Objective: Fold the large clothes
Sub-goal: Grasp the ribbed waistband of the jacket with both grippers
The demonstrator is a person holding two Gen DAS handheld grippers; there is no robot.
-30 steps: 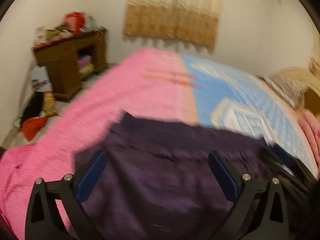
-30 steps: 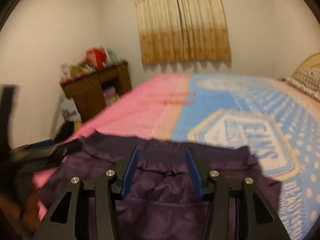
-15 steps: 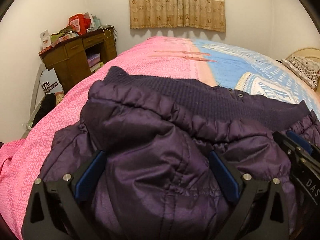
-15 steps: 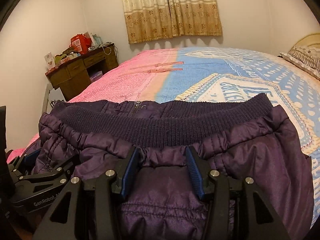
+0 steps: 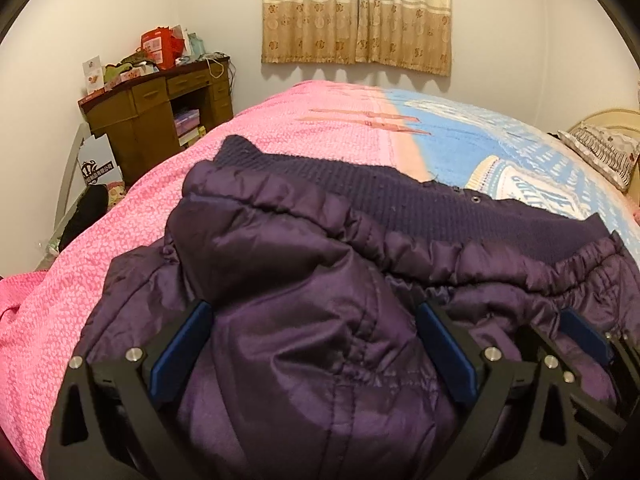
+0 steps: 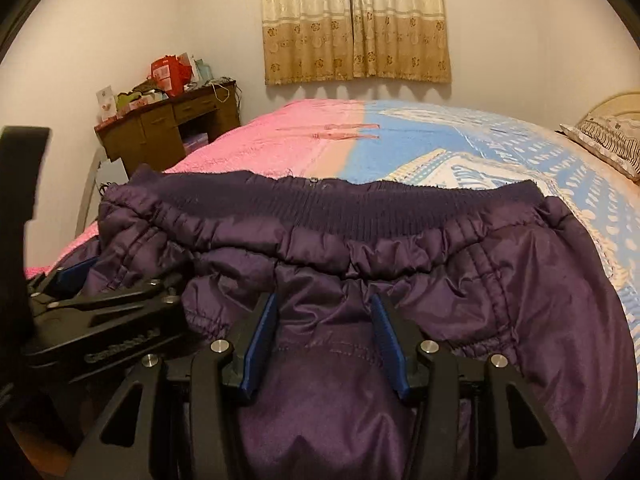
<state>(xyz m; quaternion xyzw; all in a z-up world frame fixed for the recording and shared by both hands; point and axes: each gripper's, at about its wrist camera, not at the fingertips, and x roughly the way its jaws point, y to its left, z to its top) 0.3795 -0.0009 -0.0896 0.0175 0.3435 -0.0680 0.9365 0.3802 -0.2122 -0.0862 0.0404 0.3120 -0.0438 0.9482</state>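
Purple padded jacket point(image 5: 320, 280), seen flat and blurred on the bed point(image 5: 280, 136) one second earlier, is now shown bunched and raised over both grippers at the near edge, little changed since half a second ago. Its ribbed hem point(image 6: 340, 208) is turned toward the curtain point(image 6: 356, 20), with the long axis laid across the bed. Left gripper point(image 5: 316, 344) is spread wide around a fold; right gripper point(image 6: 324, 332) is clenched on padded fabric
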